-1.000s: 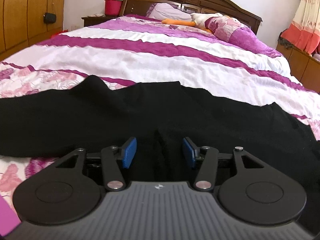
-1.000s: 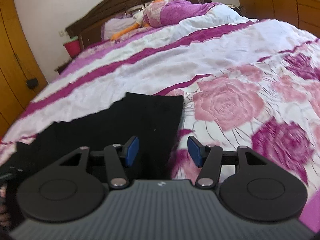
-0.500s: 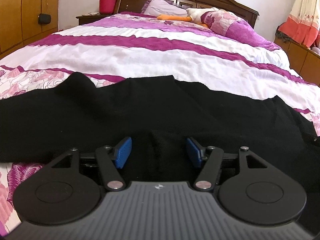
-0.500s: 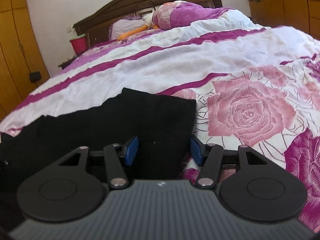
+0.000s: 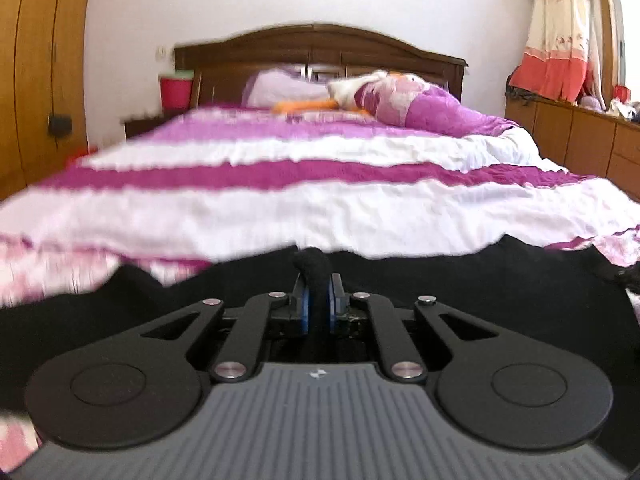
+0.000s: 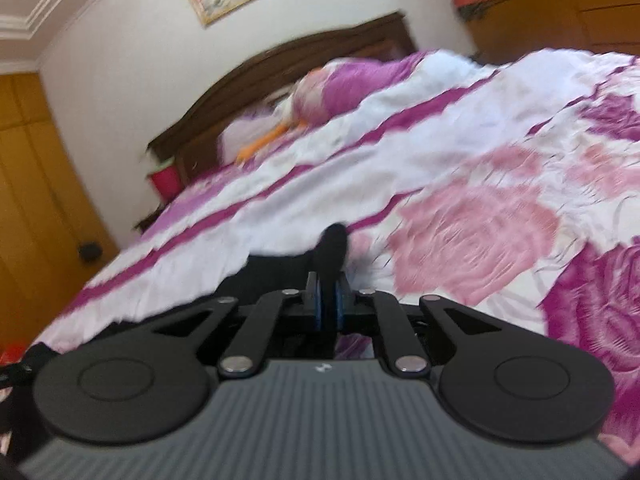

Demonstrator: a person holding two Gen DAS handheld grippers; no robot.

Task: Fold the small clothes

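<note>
A black garment (image 5: 460,292) lies spread across the near part of the bed. My left gripper (image 5: 318,308) is shut on a pinched fold of it, and a bump of black cloth sticks up between the blue pads. The same black garment (image 6: 276,272) shows in the right wrist view, lying left of and under the tool. My right gripper (image 6: 327,304) is shut on its edge, with a tuft of cloth rising past the pads. Both views are tilted up and blurred.
The bed (image 5: 320,204) has a purple, white and pink rose quilt. A pillow and a plush toy (image 5: 360,92) lie by the dark headboard. A red bin (image 5: 176,92) stands at the back left. Wooden wardrobes stand left, low cabinets (image 5: 580,140) right.
Both grippers were open over the garment and have now shut on its cloth. Both cameras have tipped upward, so more of the wall and headboard shows.
</note>
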